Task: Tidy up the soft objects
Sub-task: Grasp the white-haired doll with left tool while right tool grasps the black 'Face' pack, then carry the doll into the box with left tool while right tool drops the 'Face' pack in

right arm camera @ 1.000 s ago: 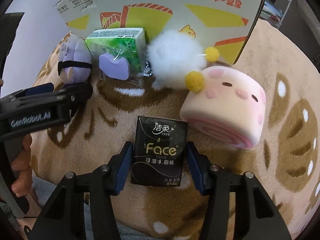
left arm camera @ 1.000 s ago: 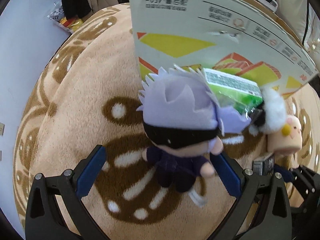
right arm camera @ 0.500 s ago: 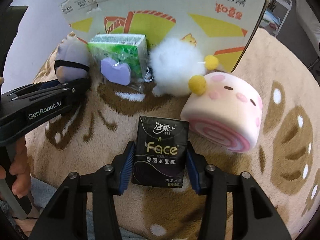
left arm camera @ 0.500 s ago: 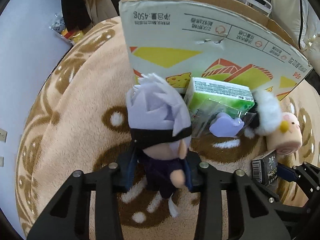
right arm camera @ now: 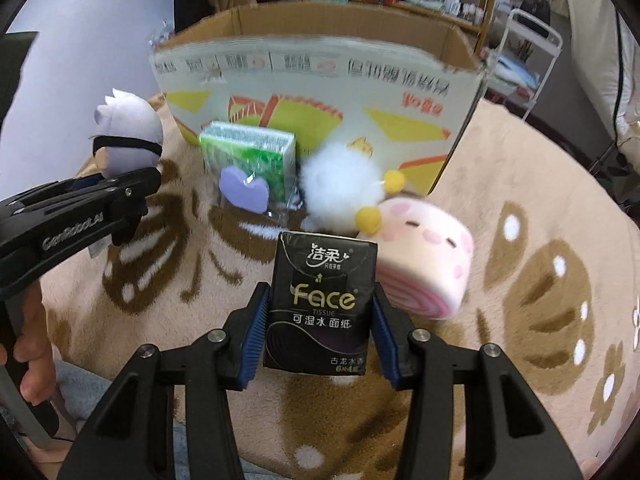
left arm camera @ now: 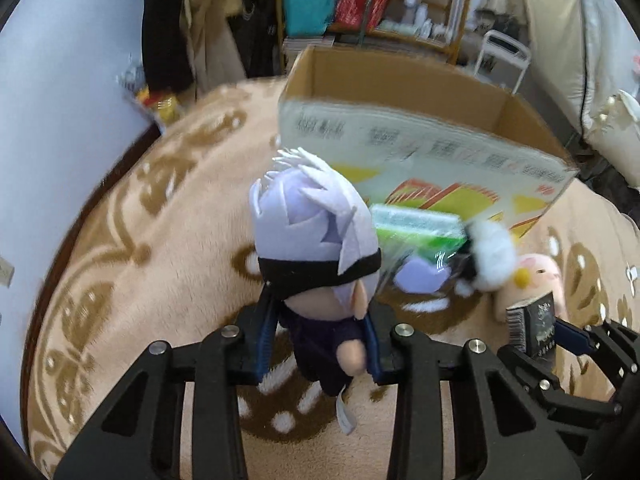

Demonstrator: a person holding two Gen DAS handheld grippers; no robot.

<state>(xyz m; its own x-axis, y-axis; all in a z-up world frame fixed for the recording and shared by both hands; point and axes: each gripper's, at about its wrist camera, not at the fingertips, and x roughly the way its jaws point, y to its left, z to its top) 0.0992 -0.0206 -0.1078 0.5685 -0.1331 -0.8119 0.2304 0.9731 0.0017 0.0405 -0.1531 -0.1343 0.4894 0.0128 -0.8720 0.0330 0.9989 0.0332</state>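
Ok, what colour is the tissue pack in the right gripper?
Black with gold lettering; the tissue pack shows best in the right wrist view.

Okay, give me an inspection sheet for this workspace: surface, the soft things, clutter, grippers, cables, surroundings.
Surface: beige plush blanket with brown pattern.
Job's things: plush doll and black tissue pack held; green tissue pack, purple heart, white fluffy toy, pink roll cushion lie before the open cardboard box.
Clutter: nothing seen.
Grippers: left gripper shut on doll; right gripper shut on black pack.
Cables: nothing seen.
Surroundings: shelves, white rack.
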